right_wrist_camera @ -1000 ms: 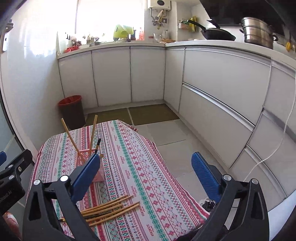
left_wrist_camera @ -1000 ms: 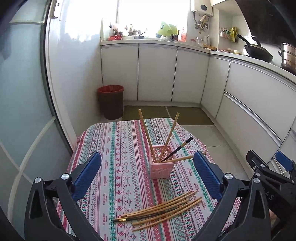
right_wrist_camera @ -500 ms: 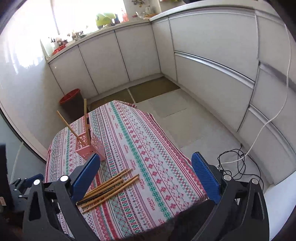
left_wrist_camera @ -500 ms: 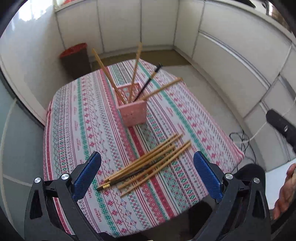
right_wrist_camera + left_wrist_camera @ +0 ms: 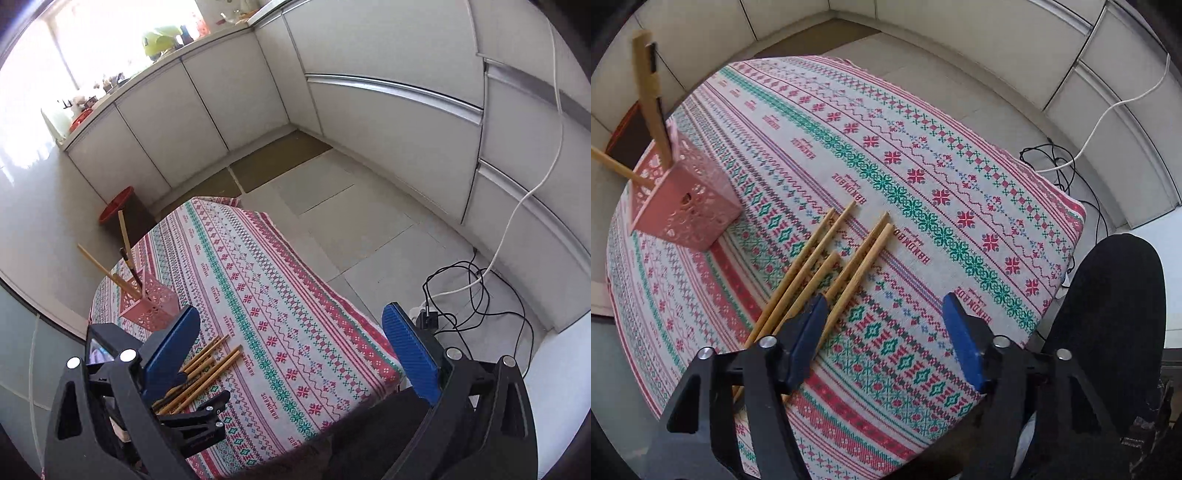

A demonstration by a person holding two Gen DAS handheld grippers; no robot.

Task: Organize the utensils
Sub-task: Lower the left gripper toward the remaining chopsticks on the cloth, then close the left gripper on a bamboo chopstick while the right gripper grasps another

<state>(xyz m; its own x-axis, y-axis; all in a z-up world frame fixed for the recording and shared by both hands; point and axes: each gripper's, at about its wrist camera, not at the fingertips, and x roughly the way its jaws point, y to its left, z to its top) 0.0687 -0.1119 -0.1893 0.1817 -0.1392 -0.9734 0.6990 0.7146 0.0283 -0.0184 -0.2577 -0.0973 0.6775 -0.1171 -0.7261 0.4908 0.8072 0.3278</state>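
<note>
Several wooden chopsticks lie in a loose pile on the patterned tablecloth. A pink lattice holder stands at the left with a few chopsticks upright in it. My left gripper points steeply down just above the near end of the pile, and its jaws are closing. The pile runs under its left finger, and only cloth shows between the pads. My right gripper hovers open and empty over the table's near edge, with the chopsticks and holder to its left.
A person's dark-trousered leg is by the table's right edge. Cables and a plug block lie on the tiled floor to the right. A red bin stands behind the table, with white cabinets around the room.
My left gripper has dropped and tipped down onto the loose chopsticks, and its jaws have narrowed. The right gripper has tilted down and drifted, still wide open.
</note>
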